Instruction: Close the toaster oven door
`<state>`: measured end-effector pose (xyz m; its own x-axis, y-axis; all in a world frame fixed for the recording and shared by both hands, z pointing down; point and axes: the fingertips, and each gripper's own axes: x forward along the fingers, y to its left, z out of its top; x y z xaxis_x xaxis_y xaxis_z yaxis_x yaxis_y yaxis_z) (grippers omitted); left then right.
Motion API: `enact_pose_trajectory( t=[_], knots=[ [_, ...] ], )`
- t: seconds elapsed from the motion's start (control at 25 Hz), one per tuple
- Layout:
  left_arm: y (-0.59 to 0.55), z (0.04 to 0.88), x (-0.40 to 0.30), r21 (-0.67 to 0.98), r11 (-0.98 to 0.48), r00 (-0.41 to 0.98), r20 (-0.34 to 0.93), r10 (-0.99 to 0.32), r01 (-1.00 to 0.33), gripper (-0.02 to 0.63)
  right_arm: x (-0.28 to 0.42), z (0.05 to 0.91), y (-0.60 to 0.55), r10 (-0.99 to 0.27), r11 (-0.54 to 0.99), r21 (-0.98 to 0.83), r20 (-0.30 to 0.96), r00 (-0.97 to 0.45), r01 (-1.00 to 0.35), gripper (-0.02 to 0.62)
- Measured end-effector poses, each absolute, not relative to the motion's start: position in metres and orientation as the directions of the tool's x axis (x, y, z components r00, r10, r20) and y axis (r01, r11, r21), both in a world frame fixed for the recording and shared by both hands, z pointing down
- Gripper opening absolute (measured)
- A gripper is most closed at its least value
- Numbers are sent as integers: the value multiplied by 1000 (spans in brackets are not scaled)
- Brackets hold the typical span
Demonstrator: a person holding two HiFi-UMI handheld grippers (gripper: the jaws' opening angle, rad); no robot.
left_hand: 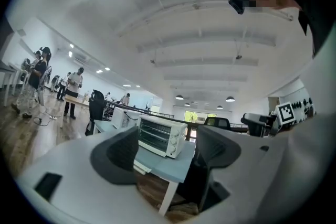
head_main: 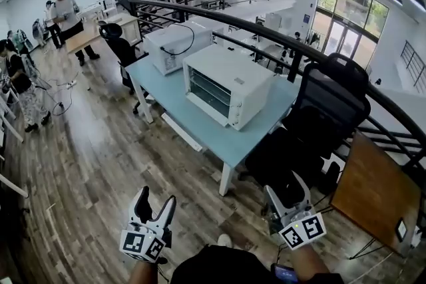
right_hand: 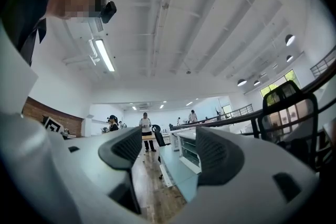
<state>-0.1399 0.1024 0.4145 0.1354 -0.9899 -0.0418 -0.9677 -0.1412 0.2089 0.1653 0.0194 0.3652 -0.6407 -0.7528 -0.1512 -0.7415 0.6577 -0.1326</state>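
The white toaster oven point(head_main: 226, 83) stands on a light blue table point(head_main: 233, 140), with its racks visible through the front. Its door looks folded down, and its white top edge point(head_main: 181, 133) juts past the table's near side. My left gripper point(head_main: 155, 199) and right gripper point(head_main: 285, 186) sit low in the head view, far from the oven, both open and empty. The oven point(left_hand: 160, 136) shows between the left jaws in the left gripper view. In the right gripper view the oven point(right_hand: 190, 152) lies just behind the right finger, and the right gripper point(right_hand: 167, 152) is open.
A white microwave point(head_main: 174, 43) sits behind the oven. A black office chair point(head_main: 326, 110) stands right of the table, with a curved railing point(head_main: 266, 30) behind it. A wooden desk point(head_main: 376, 193) is at the far right. People point(head_main: 66, 16) stand on the wooden floor at left.
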Motion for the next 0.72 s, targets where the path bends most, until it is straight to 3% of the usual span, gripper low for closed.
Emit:
enact_pose_trajectory(
  t=[0.72],
  knots=[
    [-9, 458, -138, 180, -68, 82, 76, -994, -981, 357, 112, 403, -98, -659, 752, -108, -81, -748, -651, 319]
  ],
)
